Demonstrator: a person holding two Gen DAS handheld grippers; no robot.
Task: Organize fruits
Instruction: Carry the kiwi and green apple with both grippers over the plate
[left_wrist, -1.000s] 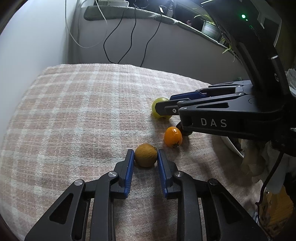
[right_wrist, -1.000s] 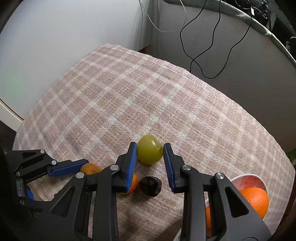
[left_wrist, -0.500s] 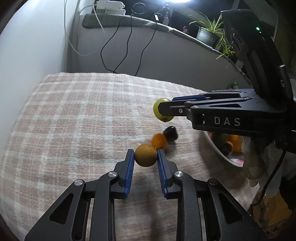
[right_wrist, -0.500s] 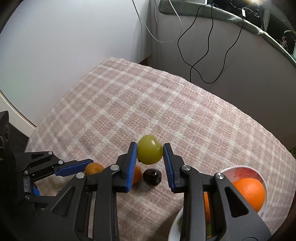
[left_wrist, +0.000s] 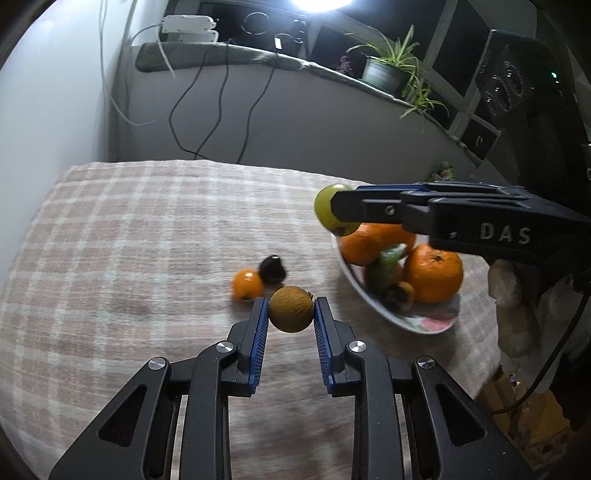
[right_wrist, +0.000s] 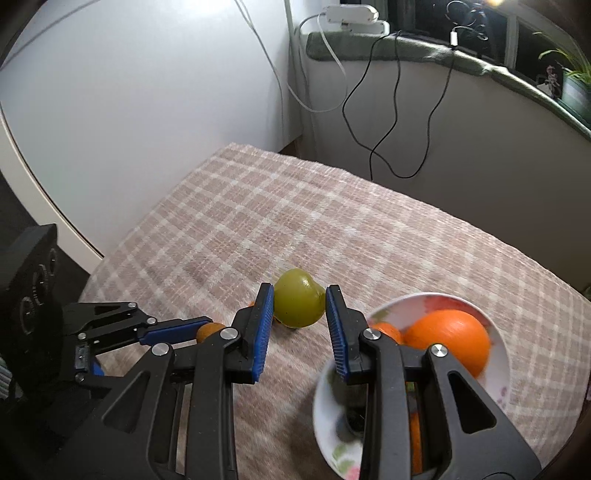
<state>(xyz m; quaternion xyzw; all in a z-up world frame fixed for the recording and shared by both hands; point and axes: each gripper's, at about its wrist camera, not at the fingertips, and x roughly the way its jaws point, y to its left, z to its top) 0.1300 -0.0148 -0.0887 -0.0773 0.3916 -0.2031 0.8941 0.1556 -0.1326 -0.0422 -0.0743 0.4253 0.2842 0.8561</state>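
left tongs (left_wrist: 291, 314): low centre of left view, pinching brown round fruit (left_wrist: 290, 309) between the blue pads, clear of the cloth.
right tongs (right_wrist: 300, 314): low centre of right view, pinching green fruit (right_wrist: 298, 302), seen from the side at right of left view.
bowl (right_wrist: 495, 328): lower right of right view, white with floral print, holds large oranges (left_wrist: 434, 271) and smaller dark bits.
loose fruit: small orange fruit (left_wrist: 246, 283) and dark fruit (left_wrist: 272, 268) touching, centre of left view, on the checked worktop (left_wrist: 129, 240).
step: likely carrying both fruits to the bowl.
how to do well: keep both grips firm, go one at a time so the tongs don't collide, lower into a gap beside the oranges, then release low.
risk: round fruit may roll off the pile.
far: cables, windowsill plant (left_wrist: 391, 66).
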